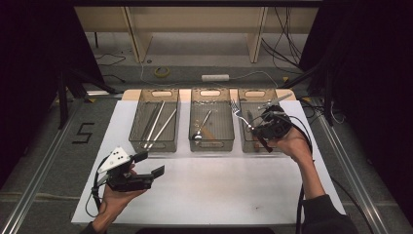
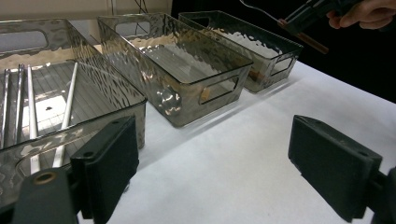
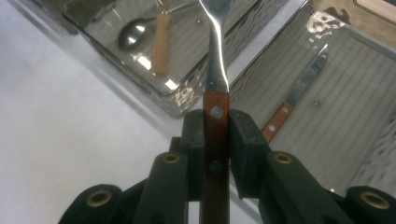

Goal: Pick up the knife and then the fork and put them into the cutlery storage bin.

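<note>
My right gripper [image 1: 258,129] [image 3: 216,126] is shut on the wooden handle of a fork [image 1: 239,114] [image 3: 216,70]. It holds the fork in the air, over the gap between the middle bin [image 1: 212,146] and the right bin [image 1: 254,91], tines pointing away from me. A wooden-handled knife [image 3: 299,88] lies in the right bin. The middle bin holds a spoon [image 3: 132,33]. My left gripper [image 1: 149,164] [image 2: 215,140] rests low over the white mat at the front left, jaws wide open with nothing between them.
The left bin [image 1: 154,145] [image 2: 93,121] holds several silver sticks [image 1: 156,124]. All three clear bins stand in a row at the back of the white mat [image 1: 219,190]. Cables and a tape roll [image 1: 162,71] lie on the floor beyond the table.
</note>
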The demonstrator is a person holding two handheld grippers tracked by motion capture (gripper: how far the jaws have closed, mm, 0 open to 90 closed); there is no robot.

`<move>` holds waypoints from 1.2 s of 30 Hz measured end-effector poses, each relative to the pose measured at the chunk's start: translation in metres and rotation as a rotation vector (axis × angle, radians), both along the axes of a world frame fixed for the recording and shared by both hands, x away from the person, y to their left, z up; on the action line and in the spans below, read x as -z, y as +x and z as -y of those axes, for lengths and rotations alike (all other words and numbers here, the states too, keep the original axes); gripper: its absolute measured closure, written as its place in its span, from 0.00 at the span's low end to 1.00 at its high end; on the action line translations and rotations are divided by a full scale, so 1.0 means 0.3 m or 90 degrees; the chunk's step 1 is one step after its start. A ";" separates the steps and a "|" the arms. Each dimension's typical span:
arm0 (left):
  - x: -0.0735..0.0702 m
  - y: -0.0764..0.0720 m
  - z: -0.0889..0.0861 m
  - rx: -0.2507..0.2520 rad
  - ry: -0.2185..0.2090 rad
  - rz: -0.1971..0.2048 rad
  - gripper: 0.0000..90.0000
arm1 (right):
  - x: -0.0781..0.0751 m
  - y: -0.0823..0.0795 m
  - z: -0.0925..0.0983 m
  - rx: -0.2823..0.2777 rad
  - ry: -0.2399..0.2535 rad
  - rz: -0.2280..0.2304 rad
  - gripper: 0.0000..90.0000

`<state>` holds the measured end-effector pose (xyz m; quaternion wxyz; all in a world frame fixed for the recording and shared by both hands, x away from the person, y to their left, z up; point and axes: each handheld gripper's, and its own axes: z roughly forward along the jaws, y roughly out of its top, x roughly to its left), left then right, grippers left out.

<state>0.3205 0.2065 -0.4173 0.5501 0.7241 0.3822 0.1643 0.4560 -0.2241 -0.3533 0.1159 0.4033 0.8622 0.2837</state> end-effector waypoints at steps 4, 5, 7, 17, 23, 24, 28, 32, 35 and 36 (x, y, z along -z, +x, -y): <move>0.000 0.000 -0.001 0.000 0.000 0.000 0.17 | 0.000 0.023 0.004 0.011 -0.001 0.001 0.86; 0.000 0.000 -0.001 0.000 0.000 0.000 0.17 | 0.000 0.029 0.005 0.013 0.000 0.000 0.86; 0.000 0.000 0.000 0.000 0.000 0.000 0.17 | -0.001 0.039 0.006 0.019 0.001 0.001 0.86; -0.001 0.000 -0.002 -0.001 0.000 0.001 0.17 | -0.002 0.112 0.018 0.051 -0.001 -0.003 0.86; -0.001 0.000 -0.003 -0.002 -0.001 0.001 0.17 | 0.000 0.147 0.033 0.071 -0.001 -0.007 0.86; -0.001 0.000 -0.003 -0.002 -0.001 0.001 0.17 | 0.000 0.151 0.034 0.075 -0.001 -0.008 0.86; -0.001 0.000 -0.003 -0.002 -0.001 0.001 0.17 | 0.004 0.167 0.041 0.085 0.002 -0.009 0.86; -0.001 0.000 -0.003 -0.001 0.000 0.001 0.17 | 0.013 0.182 0.047 0.096 0.003 -0.012 0.86; -0.002 -0.001 -0.004 -0.002 0.000 0.002 0.17 | 0.021 0.194 0.049 0.104 0.001 -0.013 0.86; -0.002 -0.001 -0.003 -0.001 0.001 0.002 0.17 | 0.025 0.199 0.051 0.104 0.000 -0.013 0.86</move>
